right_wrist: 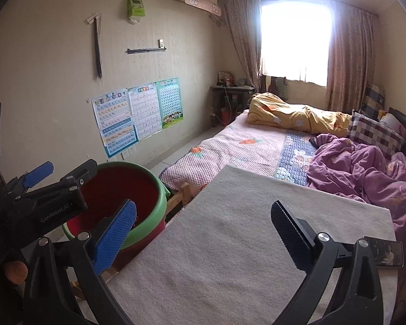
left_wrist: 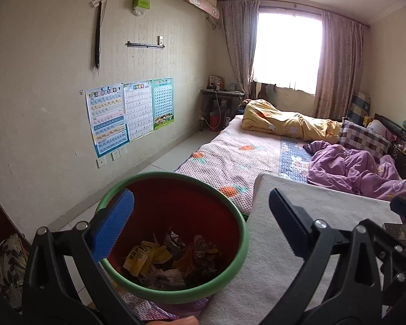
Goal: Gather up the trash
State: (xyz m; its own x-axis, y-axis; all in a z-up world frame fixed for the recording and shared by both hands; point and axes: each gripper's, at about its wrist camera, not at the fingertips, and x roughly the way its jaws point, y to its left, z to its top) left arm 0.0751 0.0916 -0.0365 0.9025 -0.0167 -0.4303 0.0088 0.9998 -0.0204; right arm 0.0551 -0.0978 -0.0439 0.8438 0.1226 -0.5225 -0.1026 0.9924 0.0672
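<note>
In a sunlit bedroom, the left gripper (left_wrist: 200, 222) hangs with its jaws spread wide and empty over a green-rimmed red bin (left_wrist: 231, 218), where crumpled wrappers (left_wrist: 173, 257) — yellow, brown and white — already lie at the bottom. The right gripper (right_wrist: 203, 233), equally wide and holding nothing, hovers above the beige mat (right_wrist: 230, 243) beside the bin, which shows no litter left on it; only a phone (right_wrist: 387, 252) rests at its far corner. Collection looks close to finished, though anything outside these views cannot be ruled out. "GenRobot.AI" reads on the left gripper's body; the wall posters (right_wrist: 138, 113) and wrapper print are too small to read.
</note>
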